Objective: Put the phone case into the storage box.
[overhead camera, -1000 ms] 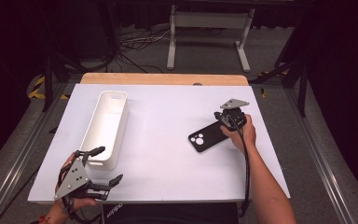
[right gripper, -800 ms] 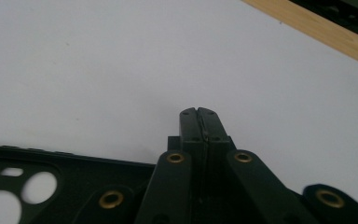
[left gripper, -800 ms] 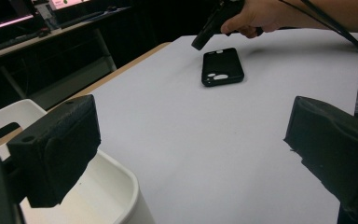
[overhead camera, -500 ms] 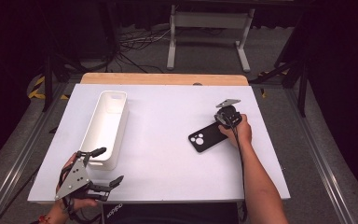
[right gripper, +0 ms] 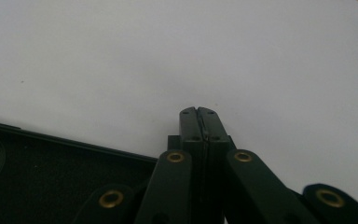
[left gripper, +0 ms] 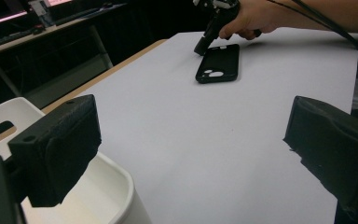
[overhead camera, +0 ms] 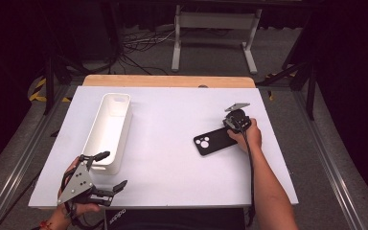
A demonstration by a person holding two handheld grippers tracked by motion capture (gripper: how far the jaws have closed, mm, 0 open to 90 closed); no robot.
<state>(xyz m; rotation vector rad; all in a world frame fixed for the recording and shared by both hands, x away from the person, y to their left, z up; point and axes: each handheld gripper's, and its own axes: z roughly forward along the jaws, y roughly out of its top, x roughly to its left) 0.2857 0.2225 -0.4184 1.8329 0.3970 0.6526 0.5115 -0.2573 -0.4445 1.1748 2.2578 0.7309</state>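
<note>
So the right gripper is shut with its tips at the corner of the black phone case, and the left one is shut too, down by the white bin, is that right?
Not quite: the left gripper is open. The left gripper view shows its fingers standing wide apart beside the white bin. The rest holds: the right gripper is shut, its tips at the corner of the black phone case.

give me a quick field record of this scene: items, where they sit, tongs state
surface: white table top
phone case: black phone case, lying flat with its inside up, right of centre
bin: white bin, empty, at the left
right tongs: right tongs shut, tips down at the case's far end, nothing between the jaws
left tongs: left tongs open, at the near left by the bin's near end, holding nothing
</note>
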